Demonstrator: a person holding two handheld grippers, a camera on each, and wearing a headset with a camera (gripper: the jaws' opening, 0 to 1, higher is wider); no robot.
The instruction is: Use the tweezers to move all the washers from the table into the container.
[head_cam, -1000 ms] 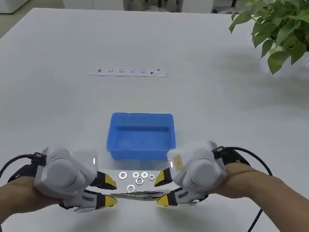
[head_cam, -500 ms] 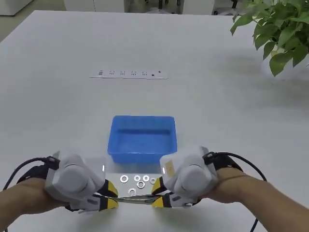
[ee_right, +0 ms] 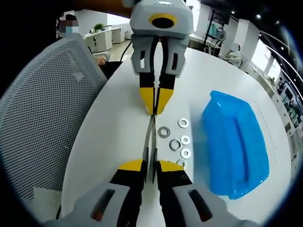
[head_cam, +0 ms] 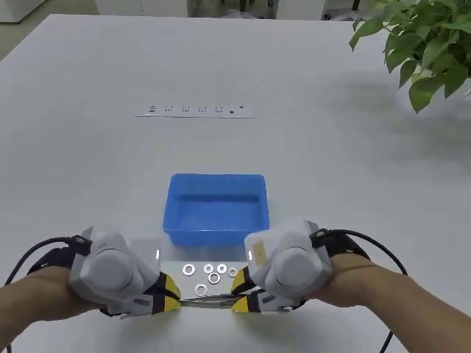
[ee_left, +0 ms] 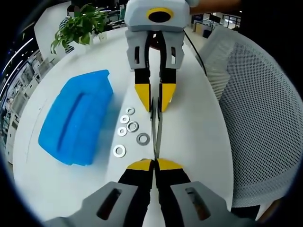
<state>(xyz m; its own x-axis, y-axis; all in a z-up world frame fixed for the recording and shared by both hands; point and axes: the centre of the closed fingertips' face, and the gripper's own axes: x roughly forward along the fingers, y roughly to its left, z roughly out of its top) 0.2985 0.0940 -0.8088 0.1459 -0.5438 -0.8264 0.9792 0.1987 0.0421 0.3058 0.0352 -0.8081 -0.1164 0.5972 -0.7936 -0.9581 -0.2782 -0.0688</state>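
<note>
Closing inward since a second ago, the left gripper (head_cam: pixel 171 294) and right gripper (head_cam: pixel 241 293) are each pinching an end of the tweezers (head_cam: pixel 207 301) near the blue container (head_cam: pixel 215 179). Five washers (head_cam: pixel 212 273) are lying between tweezers and container, with none inside it.

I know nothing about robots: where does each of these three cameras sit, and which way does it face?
Head view: on the headset, looking forward and down at the blue container, washers, left gripper and right gripper; the person's forearms show.
Left gripper view: on the left gripper, looking along its own jaws, shut on the tweezers, toward the right gripper.
Right gripper view: on the right gripper, facing back at the left gripper; its own jaws rise below.
Shared: both gripper views see the tweezers and washers.
</note>
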